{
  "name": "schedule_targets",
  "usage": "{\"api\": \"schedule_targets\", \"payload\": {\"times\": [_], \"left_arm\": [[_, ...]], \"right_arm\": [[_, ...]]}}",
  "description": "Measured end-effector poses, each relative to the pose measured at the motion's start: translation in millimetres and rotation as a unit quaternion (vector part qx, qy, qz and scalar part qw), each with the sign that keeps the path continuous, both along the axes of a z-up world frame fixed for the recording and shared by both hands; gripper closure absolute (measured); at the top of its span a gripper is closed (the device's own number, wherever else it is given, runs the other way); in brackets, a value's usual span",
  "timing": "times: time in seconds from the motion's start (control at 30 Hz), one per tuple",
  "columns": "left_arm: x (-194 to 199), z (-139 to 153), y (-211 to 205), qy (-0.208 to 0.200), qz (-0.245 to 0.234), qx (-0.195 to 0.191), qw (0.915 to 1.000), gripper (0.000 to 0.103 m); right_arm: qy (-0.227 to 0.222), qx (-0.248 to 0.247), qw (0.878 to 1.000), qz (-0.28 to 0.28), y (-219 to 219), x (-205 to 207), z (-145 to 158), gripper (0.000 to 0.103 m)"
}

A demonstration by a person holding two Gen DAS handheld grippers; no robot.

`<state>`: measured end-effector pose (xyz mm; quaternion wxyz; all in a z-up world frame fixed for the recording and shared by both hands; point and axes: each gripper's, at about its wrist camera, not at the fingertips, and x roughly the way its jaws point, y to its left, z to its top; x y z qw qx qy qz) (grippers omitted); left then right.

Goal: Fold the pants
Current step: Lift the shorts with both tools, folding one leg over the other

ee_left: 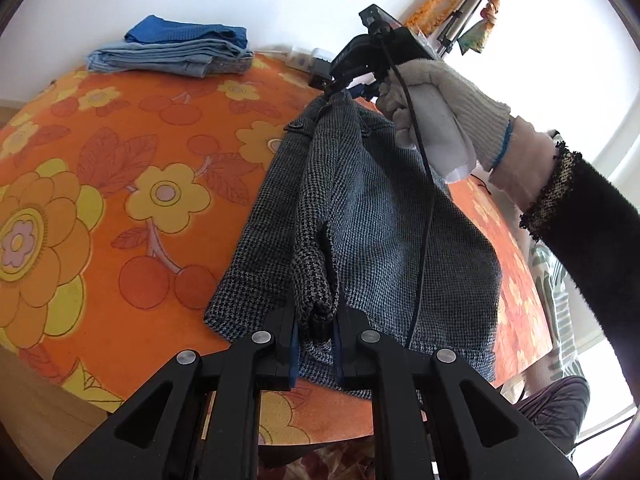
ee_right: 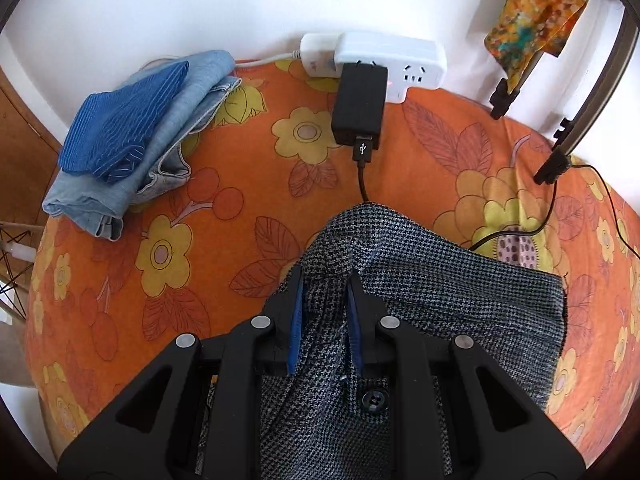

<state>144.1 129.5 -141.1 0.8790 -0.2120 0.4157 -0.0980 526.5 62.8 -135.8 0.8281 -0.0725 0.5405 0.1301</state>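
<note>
Left wrist view: left hand-held gripper (ee_left: 316,332) pinching houndstooth wool pants (ee_left: 360,216) | right hand-held gripper (ee_right: 325,280) pinching waistband | floral orange bench (ee_left: 120,168)

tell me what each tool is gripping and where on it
Both hold the houndstooth pants: left tool pinches a bunched fold at the hem end, right tool pinches the waistband near the button.

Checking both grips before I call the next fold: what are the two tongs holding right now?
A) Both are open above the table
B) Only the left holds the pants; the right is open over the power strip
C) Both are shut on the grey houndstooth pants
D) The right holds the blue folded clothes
C: the left tongs pinch a bunched fold of the grey houndstooth pants, and the right tongs clamp the same cloth near its button.
</note>
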Motion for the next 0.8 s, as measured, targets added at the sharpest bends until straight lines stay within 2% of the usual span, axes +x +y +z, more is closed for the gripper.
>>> {"api": "schedule_targets", "payload": {"times": [0.2,0.27,0.3,0.37,0.43,0.47,0.63,0.8], "left_arm": [[-1.9,-2.5,10.2,0.004,0.011,-0.011,0.9999,0.092],[-1.4,-3.2,11.5,0.006,0.012,-0.010,0.9999,0.092],[-1.5,-3.5,11.7,0.007,0.012,-0.009,0.9999,0.092],[-1.8,-3.9,11.2,0.008,0.010,-0.008,0.9999,0.092],[-1.4,-3.9,11.7,0.008,0.008,-0.007,0.9999,0.092],[-0.3,-4.7,12.4,0.010,0.006,-0.007,0.9999,0.092],[1.3,-5.4,20.0,0.014,0.012,-0.029,0.9994,0.092],[-1.8,0.5,18.4,0.000,0.016,-0.015,0.9998,0.092]], "right_arm": [[0.007,0.005,1.000,-0.002,9.5,1.5,-9.6,0.083],[0.006,0.001,1.000,0.010,15.3,1.2,-11.5,0.080],[0.006,0.002,1.000,0.017,17.8,0.8,-11.5,0.073],[-0.004,0.013,1.000,0.021,18.8,-1.1,-5.6,0.065],[-0.011,0.031,0.999,0.027,17.9,-3.7,4.9,0.045],[-0.014,0.037,0.999,0.030,16.6,-5.8,10.5,0.043],[-0.039,0.061,0.995,0.069,-10.1,-37.8,54.0,0.043],[-0.050,0.088,0.992,0.075,-74.7,-98.7,87.6,0.043]]}}
